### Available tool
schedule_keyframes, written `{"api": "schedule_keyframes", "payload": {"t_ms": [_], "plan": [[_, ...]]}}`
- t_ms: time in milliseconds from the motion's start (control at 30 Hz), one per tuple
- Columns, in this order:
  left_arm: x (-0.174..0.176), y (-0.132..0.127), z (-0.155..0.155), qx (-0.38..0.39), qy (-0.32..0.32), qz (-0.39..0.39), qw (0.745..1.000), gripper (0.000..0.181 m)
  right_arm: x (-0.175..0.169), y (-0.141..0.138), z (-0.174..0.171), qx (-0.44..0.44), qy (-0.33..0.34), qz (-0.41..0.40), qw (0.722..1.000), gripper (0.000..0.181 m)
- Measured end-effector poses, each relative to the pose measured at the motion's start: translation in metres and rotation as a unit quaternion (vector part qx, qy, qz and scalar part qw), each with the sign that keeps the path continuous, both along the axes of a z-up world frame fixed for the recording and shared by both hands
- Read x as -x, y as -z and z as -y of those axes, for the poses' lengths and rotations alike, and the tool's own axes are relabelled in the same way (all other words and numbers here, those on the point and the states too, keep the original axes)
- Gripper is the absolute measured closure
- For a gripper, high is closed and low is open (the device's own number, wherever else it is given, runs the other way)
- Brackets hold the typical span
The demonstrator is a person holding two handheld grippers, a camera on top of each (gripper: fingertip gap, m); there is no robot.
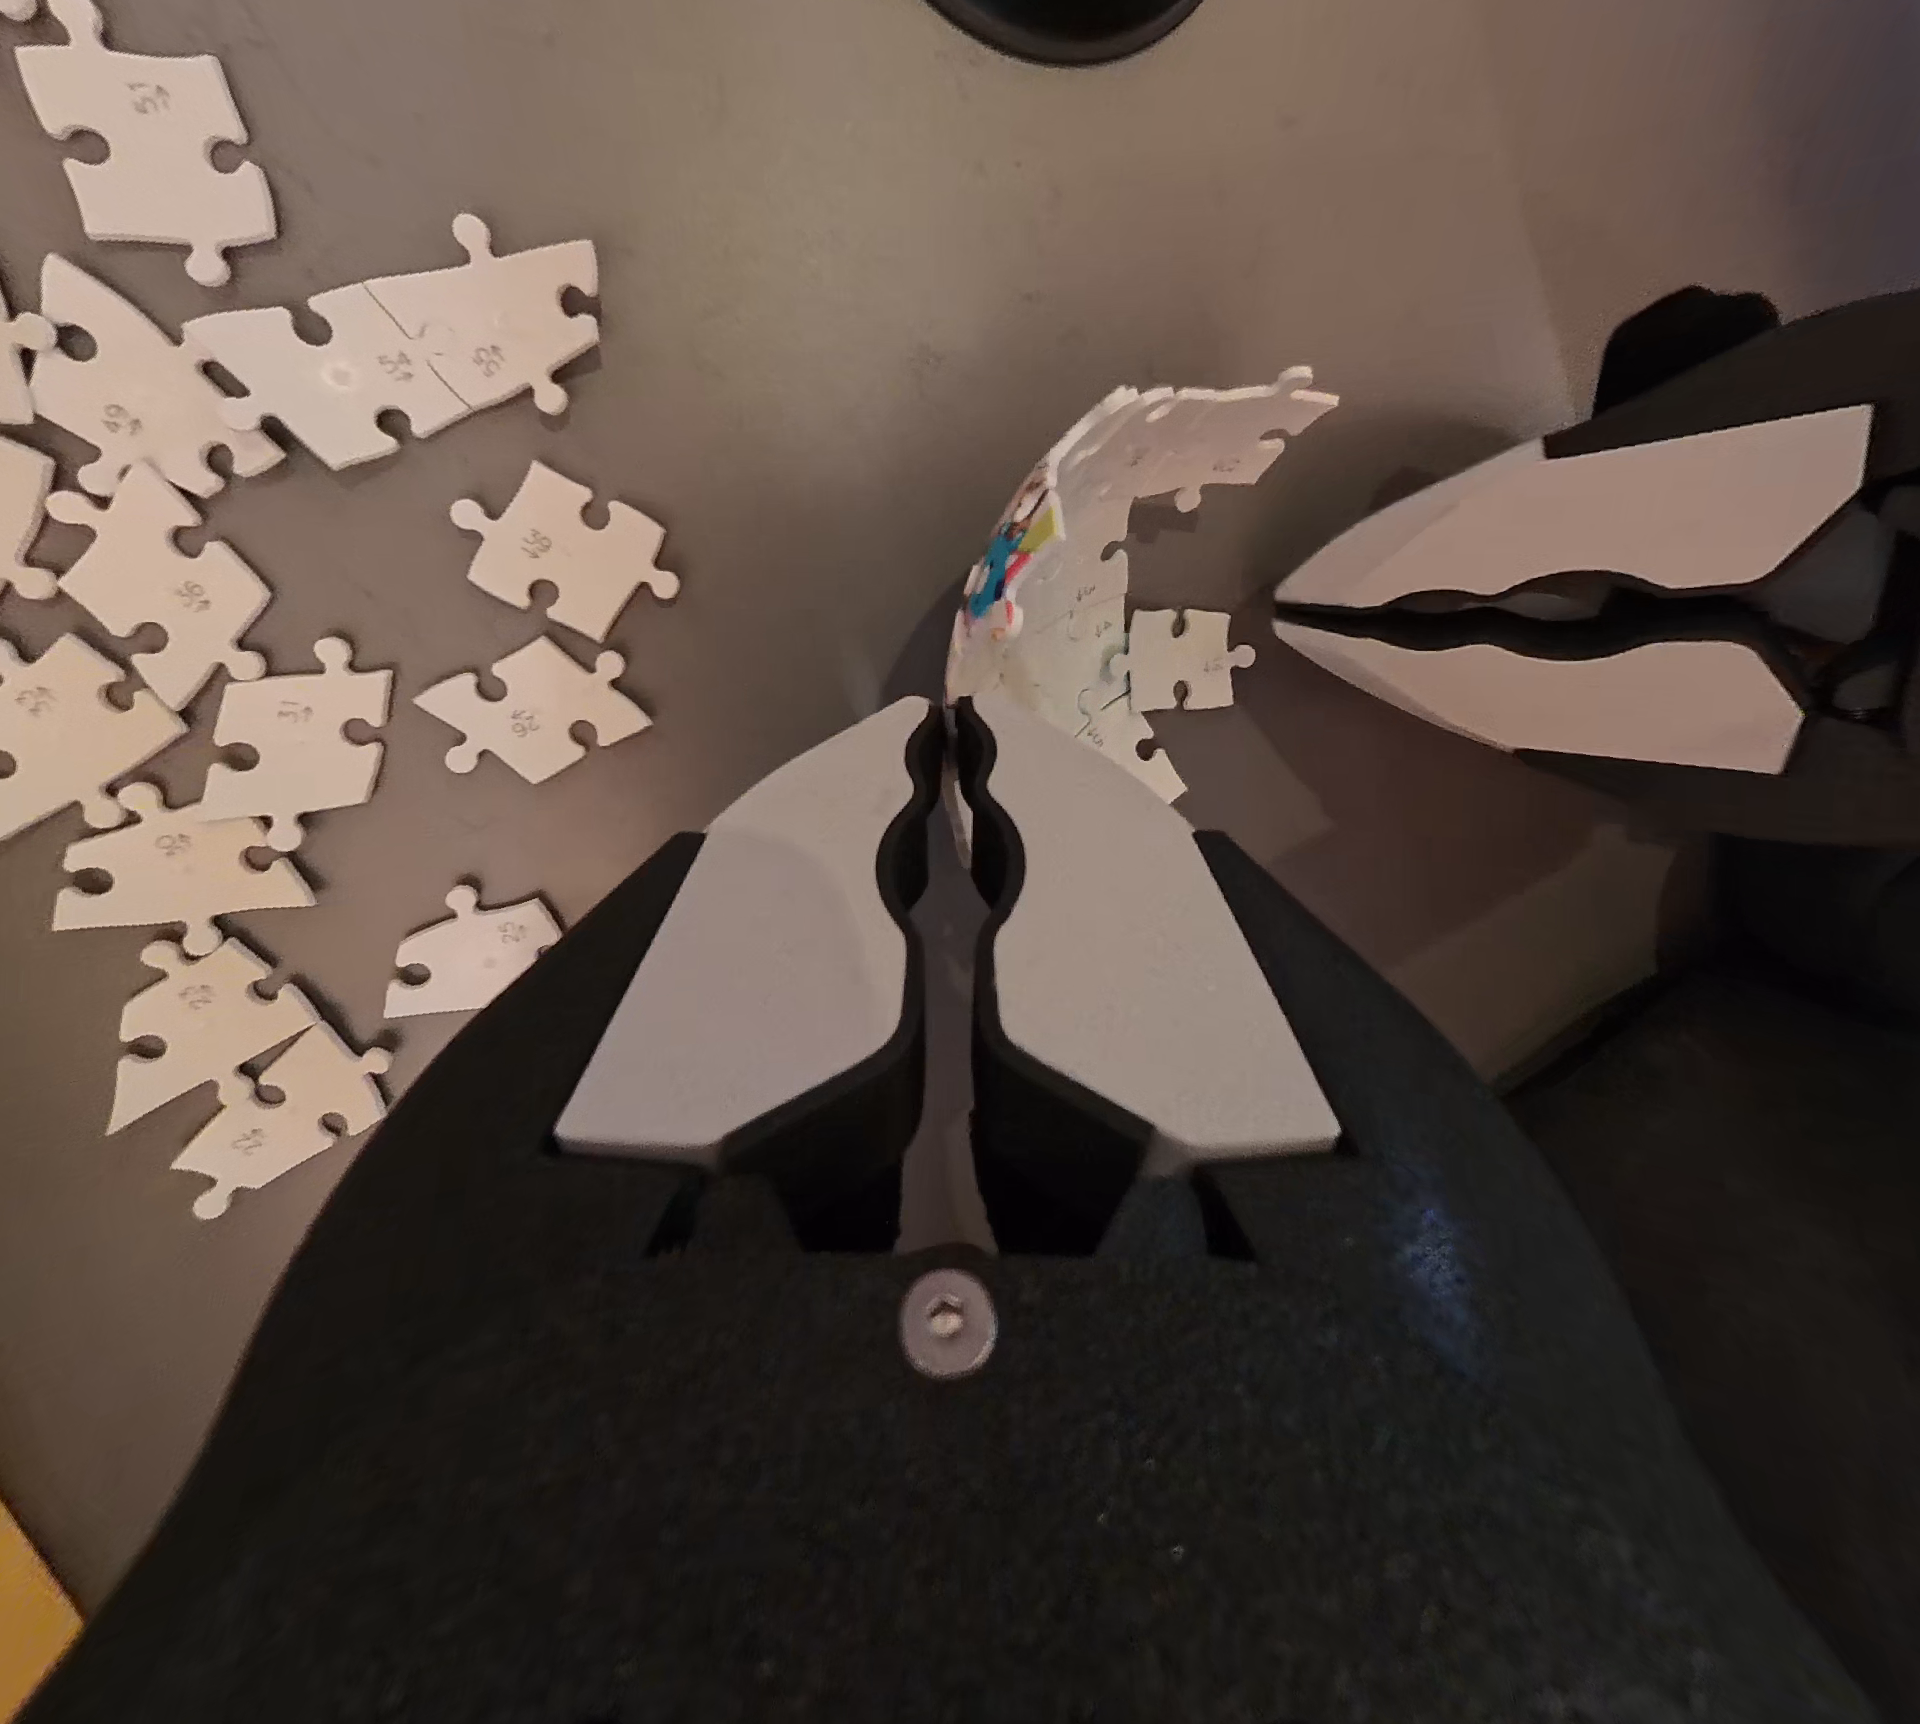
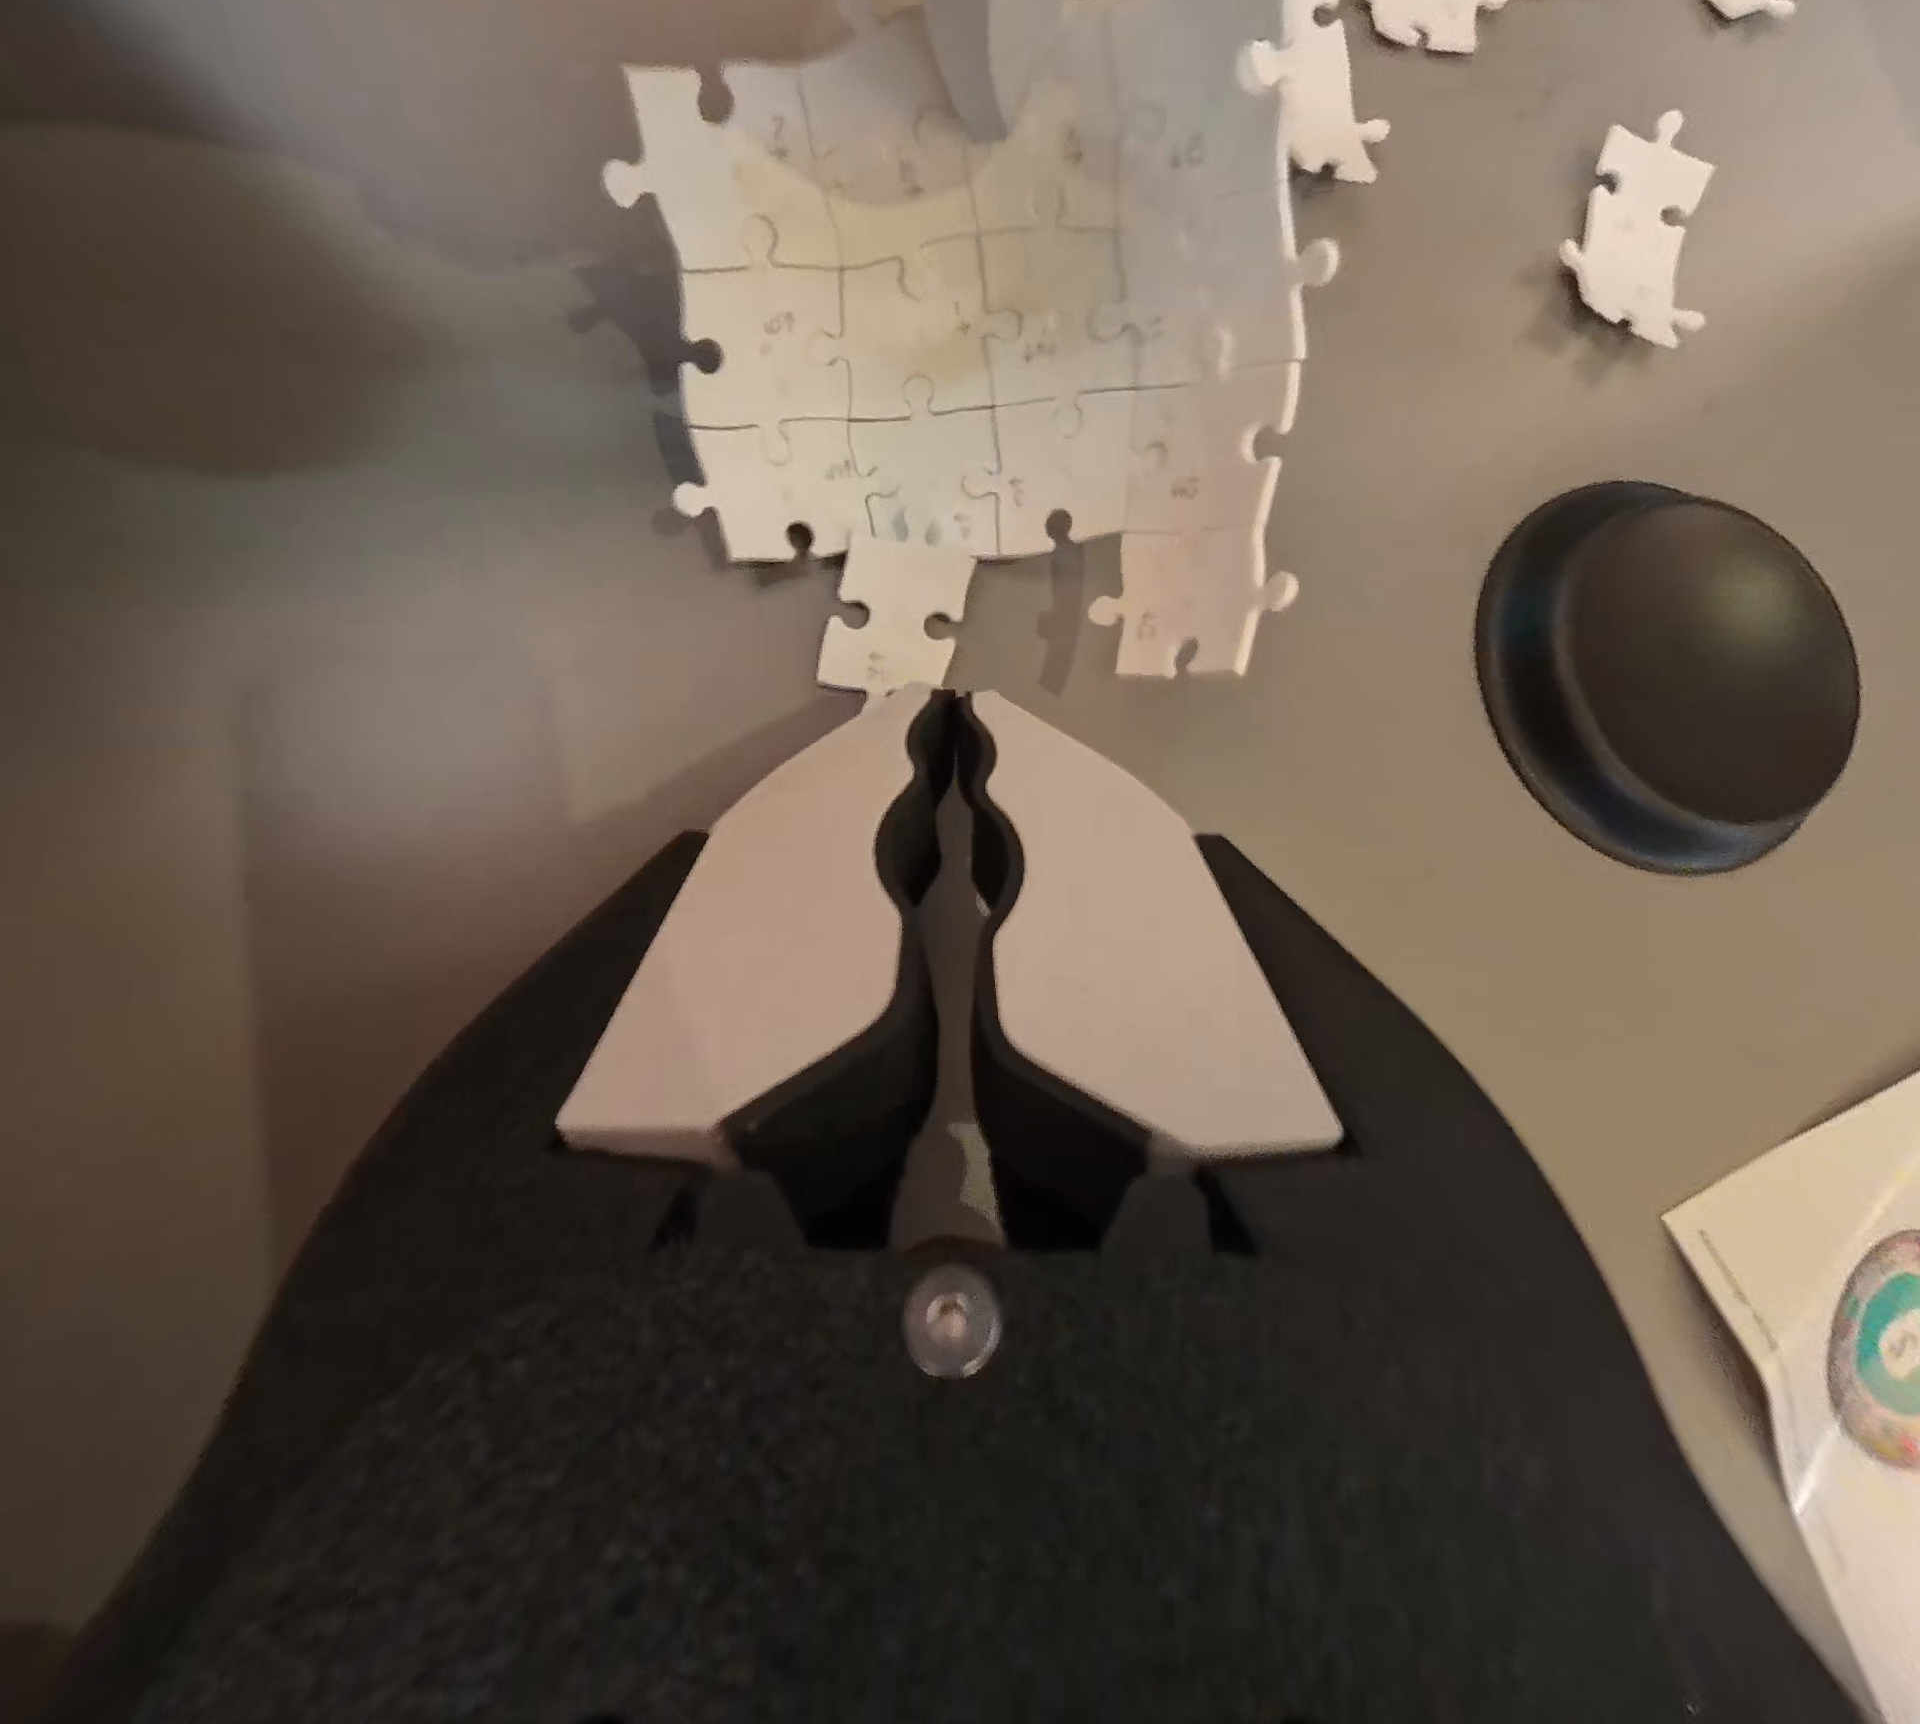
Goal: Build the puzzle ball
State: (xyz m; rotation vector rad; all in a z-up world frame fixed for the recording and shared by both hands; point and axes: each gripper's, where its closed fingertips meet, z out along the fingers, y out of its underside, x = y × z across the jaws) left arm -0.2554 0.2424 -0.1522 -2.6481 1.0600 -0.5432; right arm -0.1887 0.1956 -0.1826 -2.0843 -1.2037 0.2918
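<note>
I am pinching the lower edge of the curved puzzle section [image 1: 1081, 625] with my left gripper [image 1: 951, 718], its fingers pressed onto the thin shell and holding it upright above the grey table [image 1: 790, 220]. My right gripper [image 2: 951, 706] is sitting pressed together and empty, its tips touching the knob of the lowest piece [image 2: 899, 625] hanging off the section's near edge. Loose white pieces [image 1: 301, 718] are lying blank side up to the left. A black stand [image 2: 1673, 687] is resting dome side up farther off. A printed sheet [image 2: 1829, 1362] is lying at the near right.
</note>
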Motion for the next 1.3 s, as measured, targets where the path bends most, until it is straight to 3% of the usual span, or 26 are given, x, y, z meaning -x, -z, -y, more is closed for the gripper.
{"api": "schedule_keyframes", "payload": {"t_ms": [67, 133, 267, 500, 700, 933, 1067, 1300], "plan": [[0.000, 0.001, 0.001, 0.001, 0.002, -0.001, 1.000, 0.179, 0.003, -0.001, 0.009, 0.005, -0.021, -0.011, 1.000, 0.177], [-0.001, 0.001, 0.001, 0.002, 0.003, 0.000, 1.000, 0.179, 0.003, 0.000, 0.011, -0.004, -0.027, -0.001, 1.000, 0.161], [-0.001, 0.001, 0.001, 0.000, 0.003, 0.000, 1.000, 0.180, 0.006, 0.012, 0.015, 0.015, -0.037, 0.009, 0.999, 0.174], [0.002, 0.000, 0.001, 0.000, 0.003, -0.004, 1.000, 0.179, 0.006, 0.013, 0.009, 0.005, -0.026, 0.008, 1.000, 0.176], [0.005, -0.001, 0.000, -0.004, 0.010, -0.023, 1.000, 0.179, 0.000, -0.004, -0.002, -0.034, 0.002, 0.030, 0.999, 0.177], [0.013, 0.005, 0.009, 0.073, 0.034, -0.044, 0.996, 0.179, 0.009, -0.003, 0.013, -0.082, -0.047, 0.116, 0.989, 0.177], [0.019, 0.005, 0.008, 0.090, 0.051, -0.077, 0.992, 0.179, 0.018, -0.006, 0.027, -0.096, -0.048, 0.098, 0.989, 0.178], [0.015, 0.001, 0.014, 0.102, 0.090, -0.130, 0.982, 0.180, 0.023, -0.011, 0.016, -0.127, -0.044, 0.105, 0.985, 0.177]]}}
